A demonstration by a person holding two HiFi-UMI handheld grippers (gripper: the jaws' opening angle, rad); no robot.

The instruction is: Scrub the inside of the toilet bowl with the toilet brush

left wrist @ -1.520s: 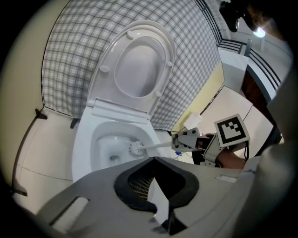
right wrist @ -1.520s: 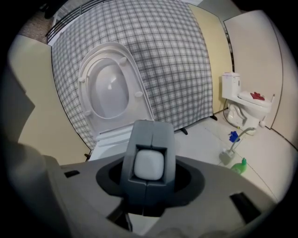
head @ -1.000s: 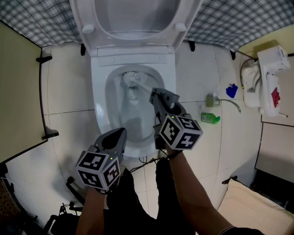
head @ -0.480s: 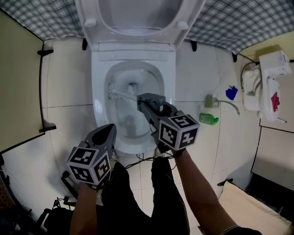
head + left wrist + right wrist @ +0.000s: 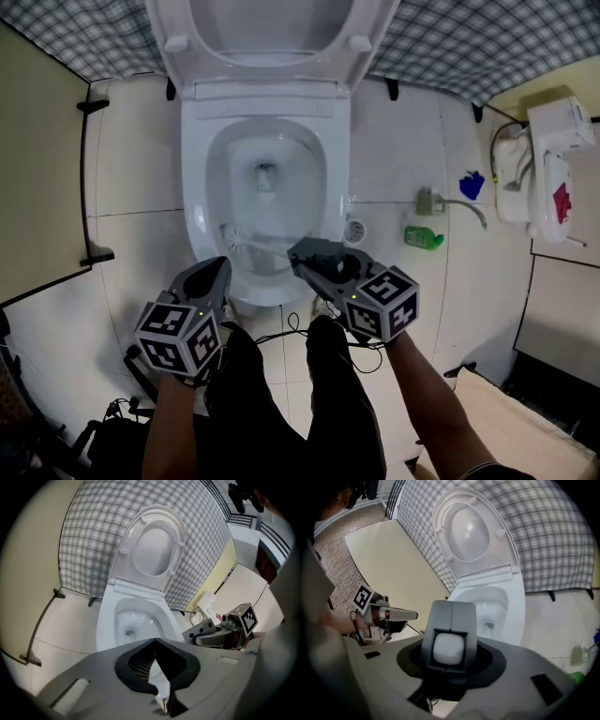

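Head view: R gripper (image 5: 298, 253) clamps toilet brush (image 5: 255, 245) in bowl (image 5: 195, 208).

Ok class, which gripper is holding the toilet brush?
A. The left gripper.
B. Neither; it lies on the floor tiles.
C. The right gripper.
C: the right gripper has its fingers closed on the handle of the toilet brush, whose bristle head is down inside the toilet bowl; the left gripper holds nothing.
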